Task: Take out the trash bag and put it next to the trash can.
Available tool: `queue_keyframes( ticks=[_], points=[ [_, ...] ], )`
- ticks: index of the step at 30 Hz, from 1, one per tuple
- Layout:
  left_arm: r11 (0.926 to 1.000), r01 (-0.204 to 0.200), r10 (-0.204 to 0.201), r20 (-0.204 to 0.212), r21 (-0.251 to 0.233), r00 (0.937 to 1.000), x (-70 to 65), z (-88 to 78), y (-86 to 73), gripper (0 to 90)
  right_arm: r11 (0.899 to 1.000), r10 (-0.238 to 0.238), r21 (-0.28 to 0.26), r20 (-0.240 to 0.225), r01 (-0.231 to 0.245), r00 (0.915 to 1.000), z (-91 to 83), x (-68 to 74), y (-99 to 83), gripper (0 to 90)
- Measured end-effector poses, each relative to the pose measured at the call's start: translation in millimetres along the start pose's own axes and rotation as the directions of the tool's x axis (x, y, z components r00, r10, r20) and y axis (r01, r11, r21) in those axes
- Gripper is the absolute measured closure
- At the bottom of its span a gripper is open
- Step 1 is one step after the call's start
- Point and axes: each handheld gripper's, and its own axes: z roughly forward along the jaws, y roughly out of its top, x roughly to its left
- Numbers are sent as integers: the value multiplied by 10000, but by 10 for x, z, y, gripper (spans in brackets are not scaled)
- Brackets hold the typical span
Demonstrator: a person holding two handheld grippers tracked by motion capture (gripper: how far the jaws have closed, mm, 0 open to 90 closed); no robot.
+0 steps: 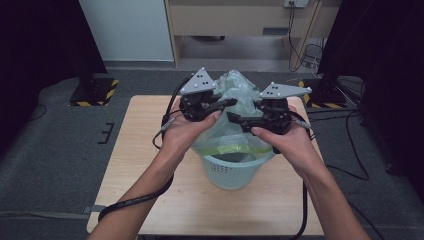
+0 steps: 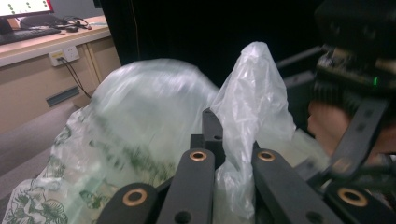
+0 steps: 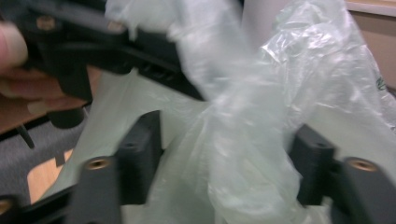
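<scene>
A pale blue slatted basket (image 1: 231, 172) stands on the wooden table (image 1: 150, 150), lined with a thin translucent green-tinted plastic bag (image 1: 235, 95) whose top is drawn up above the rim. My left gripper (image 1: 230, 103) points right at the bag's top. In the left gripper view its jaws (image 2: 233, 151) are close together, pinching a strip of the bag (image 2: 254, 84). My right gripper (image 1: 233, 118) points left, just below the left one. Its jaws (image 3: 224, 149) stand wide apart with a twisted strand of bag (image 3: 243, 140) between them, unclamped.
Black curtains hang at both sides. Two stand bases with yellow-black tape (image 1: 95, 92) sit on the grey floor behind the table. A wooden cabinet (image 1: 235, 20) with cables is at the back. Gripper cables (image 1: 135, 200) trail over the table's front.
</scene>
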Motion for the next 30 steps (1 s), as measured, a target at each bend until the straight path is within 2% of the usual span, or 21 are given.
queue_keyframes(
  ticks=[3, 5, 7, 8, 9, 10, 13, 16, 19, 23, 27, 30],
  points=[
    [9999, -59, 58, -122, -84, 9999, -25, -9, 14, 873, 9997, -209, 84, 28, 208, 9998, 44, 32, -10, 631],
    [9999, -108, 106, -217, -102, 9997, -35, -18, 12, 827, 9999, -123, 109, 13, 123, 9999, 45, 17, -9, 752],
    [9998, -115, 108, -439, -162, 9990, -38, -30, 6, 742, 10000, -8, 90, 15, 8, 10000, 36, -5, -10, 829],
    [9997, -48, 32, -654, -245, 9979, -34, -42, 1, 658, 9999, 88, 64, 58, -88, 9999, 28, -20, -9, 854],
    [9996, 13, -35, -754, -294, 9971, -29, -55, -6, 570, 9998, 199, 10, 110, -199, 9997, 17, -38, -8, 867],
    [9995, -4, -21, -797, -316, 9968, -27, -67, -13, 515, 9996, 293, -30, 178, -293, 9994, 6, -50, -7, 874],
    [9993, -205, 162, -1273, -327, 9917, -15, -124, -48, 350, 9988, 456, -193, 327, -450, 9984, -31, -87, 4, 883],
    [9989, -164, 91, -1611, -438, 9869, 11, -207, -95, 237, 9979, 553, -368, 534, -534, 9970, -76, -134, 26, 885],
    [9986, 49, -142, -1801, -519, 9836, 45, -275, -149, 188, 9963, 698, -545, 656, -663, 9954, -120, -165, 60, 887],
    [9984, 443, -503, -1853, -364, 9814, 99, -303, -265, 164, 9950, 695, -769, 734, -638, 9949, -163, -168, 129, 887],
    [9969, 761, -784, -1447, -209, 9864, 144, -251, -346, 146, 9929, 697, -1013, 712, -623, 9950, -168, -133, 192, 888],
    [9969, 775, -785, -1276, -122, 9887, 146, -198, -356, 145, 9911, 798, -1097, 410, -749, 9960, -132, -102, 214, 888]
  ],
)
